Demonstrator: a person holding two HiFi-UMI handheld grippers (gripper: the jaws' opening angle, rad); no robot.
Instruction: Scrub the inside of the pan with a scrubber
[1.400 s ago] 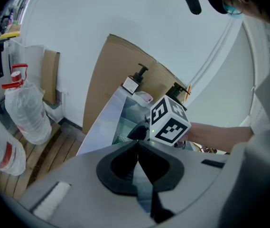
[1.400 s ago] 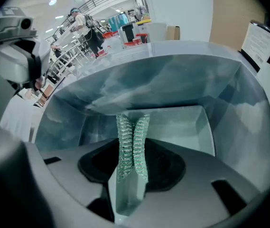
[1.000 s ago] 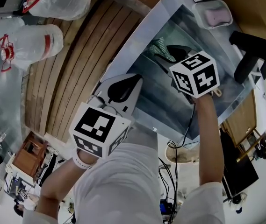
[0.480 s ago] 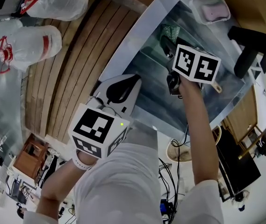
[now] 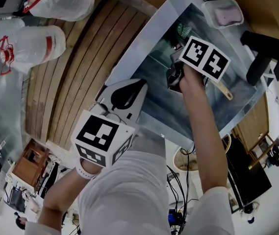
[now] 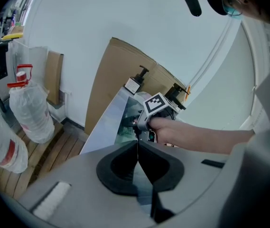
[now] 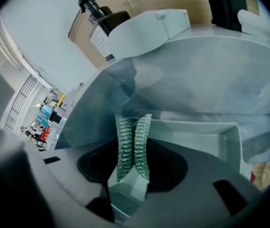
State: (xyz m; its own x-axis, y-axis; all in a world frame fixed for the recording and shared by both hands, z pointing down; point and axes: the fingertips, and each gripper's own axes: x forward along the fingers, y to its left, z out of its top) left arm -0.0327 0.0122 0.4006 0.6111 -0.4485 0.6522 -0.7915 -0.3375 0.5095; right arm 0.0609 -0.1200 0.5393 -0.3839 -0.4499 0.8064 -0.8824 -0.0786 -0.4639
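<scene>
Two grippers: one in each hand, both at a steel sink.
Right gripper: reaching down into the basin, jaws pinching a folded green mesh scrubber that stands upright between them.
Left gripper: held back over the sink's near rim, jaws pressed together with nothing between.
Pan: in the basin, mostly hidden under the right gripper in the head view; only its pale handle end shows.
Contact: scrubber against pan cannot be told.
Far rim: pump bottle.
</scene>
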